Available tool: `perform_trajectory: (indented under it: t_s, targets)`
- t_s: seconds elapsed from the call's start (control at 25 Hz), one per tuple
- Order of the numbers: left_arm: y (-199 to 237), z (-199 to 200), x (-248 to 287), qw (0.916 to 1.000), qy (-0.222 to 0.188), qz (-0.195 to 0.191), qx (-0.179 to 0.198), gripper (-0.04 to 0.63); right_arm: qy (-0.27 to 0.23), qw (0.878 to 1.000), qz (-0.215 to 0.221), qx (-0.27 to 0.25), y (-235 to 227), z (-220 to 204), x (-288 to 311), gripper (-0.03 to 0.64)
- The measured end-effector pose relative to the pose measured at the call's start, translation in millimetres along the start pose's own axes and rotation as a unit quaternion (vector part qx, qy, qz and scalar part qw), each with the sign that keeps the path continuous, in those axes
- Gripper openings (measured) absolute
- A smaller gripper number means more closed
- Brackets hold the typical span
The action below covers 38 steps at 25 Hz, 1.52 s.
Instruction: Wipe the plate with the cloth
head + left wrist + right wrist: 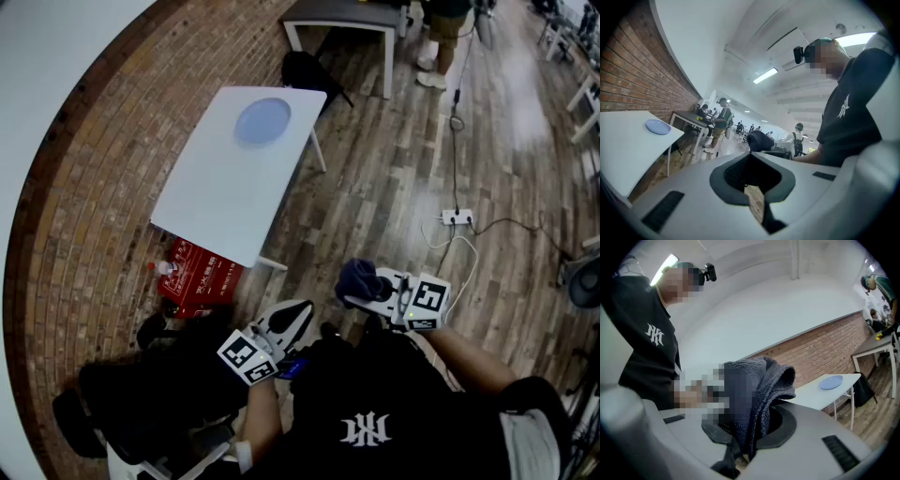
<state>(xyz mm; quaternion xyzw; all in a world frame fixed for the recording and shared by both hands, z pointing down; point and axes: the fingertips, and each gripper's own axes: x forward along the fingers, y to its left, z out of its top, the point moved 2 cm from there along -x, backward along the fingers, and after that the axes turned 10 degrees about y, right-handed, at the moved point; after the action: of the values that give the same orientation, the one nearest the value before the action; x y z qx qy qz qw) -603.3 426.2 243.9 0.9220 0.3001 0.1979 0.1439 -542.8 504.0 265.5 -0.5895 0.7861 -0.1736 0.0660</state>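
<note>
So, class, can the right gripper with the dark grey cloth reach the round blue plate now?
Probably not yet: the right gripper hangs well short of the plate on the white table; only floor lies between.
</note>
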Motion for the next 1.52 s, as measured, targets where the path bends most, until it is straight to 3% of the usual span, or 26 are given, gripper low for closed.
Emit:
perform_trajectory:
  t_s: [0.16,0.44,0.56,0.84,1.16,1.36,1.52]
  targets:
    - [-13,6,4,0.9997,-0.014,-0.020,0.008,0.002,-0.052,0.998,-0.019,0.000,5,17,-6,0.072]
    - [-6,22,-6,0.9981,-0.059,0.012,0.014,0.002,0.009,0.996,-0.060,-0.059,12,14,-20,0.072]
    - [0,16,-6,0.9979,-0.042,0.042,0.026,0.002,0.018,0.995,-0.076,-0.065,11,12,-22,0.072]
    - [-15,7,8,0.9968,-0.008,0.051,0.061,0.002,0.018,0.993,-0.077,-0.084,17,-2,-30,0.072]
    - [-17,2,26,0.9961,-0.007,0.059,0.066,0.002,0.000,0.993,-0.081,-0.082,6,-11,-44,0.072]
    - [-15,-10,40,0.9918,0.026,0.086,0.092,0.002,-0.008,0.991,-0.097,-0.087,-11,-13,-58,0.072]
    - [-17,-13,49,0.9928,0.030,0.083,0.081,0.002,-0.005,0.992,-0.099,-0.081,-18,-18,-69,0.072]
